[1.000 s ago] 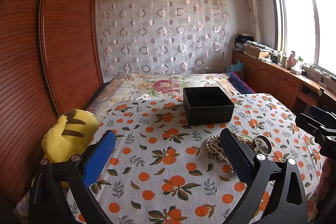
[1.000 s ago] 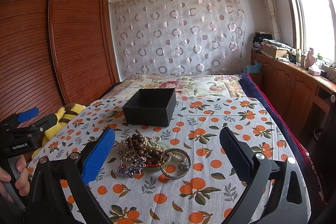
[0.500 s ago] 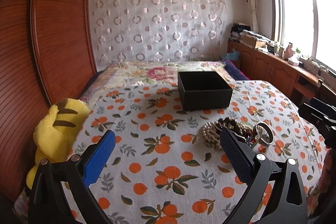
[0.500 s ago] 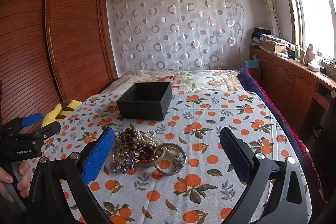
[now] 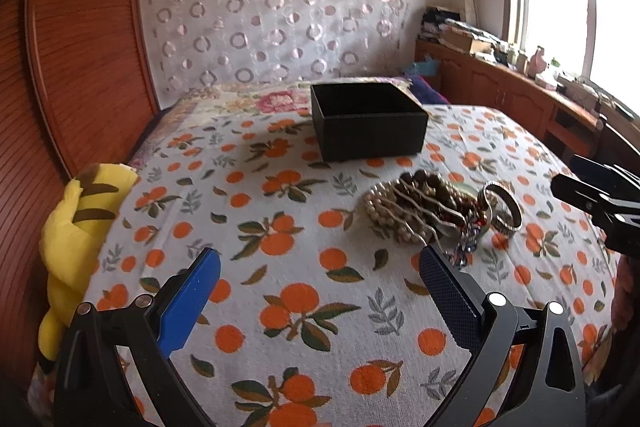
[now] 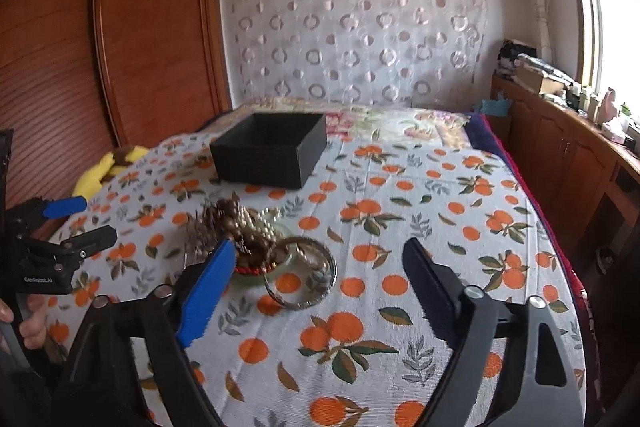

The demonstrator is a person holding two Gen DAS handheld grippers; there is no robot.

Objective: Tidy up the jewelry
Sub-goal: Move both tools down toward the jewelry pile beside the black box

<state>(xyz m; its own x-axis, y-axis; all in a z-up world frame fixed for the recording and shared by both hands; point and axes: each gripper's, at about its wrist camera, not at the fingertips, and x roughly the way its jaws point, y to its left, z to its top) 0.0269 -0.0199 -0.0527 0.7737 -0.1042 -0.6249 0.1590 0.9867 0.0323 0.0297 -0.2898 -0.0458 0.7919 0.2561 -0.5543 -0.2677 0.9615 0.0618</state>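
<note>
A pile of jewelry [image 5: 432, 211] lies on the orange-print cloth: bead strings, a pearl coil and a metal bangle [image 5: 502, 207]. It also shows in the right wrist view [image 6: 248, 239], with the bangle [image 6: 300, 279] at its near right. An open black box [image 5: 368, 121] stands behind the pile, also in the right wrist view [image 6: 272, 155]. My left gripper [image 5: 320, 291] is open and empty, low over the cloth, left of the pile. My right gripper [image 6: 320, 283] is open and empty, just above and in front of the bangle.
A yellow plush toy [image 5: 76, 227] lies at the bed's left edge beside a wooden wardrobe [image 5: 60, 67]. A wooden cabinet [image 6: 568, 155] with clutter runs along the right under the window. A floral quilt [image 5: 256, 103] lies behind the box.
Both grippers have dropped lower and moved closer to the jewelry pile. The right gripper's left finger now overlaps the pile's near edge in its view. The jewelry and box have not moved.
</note>
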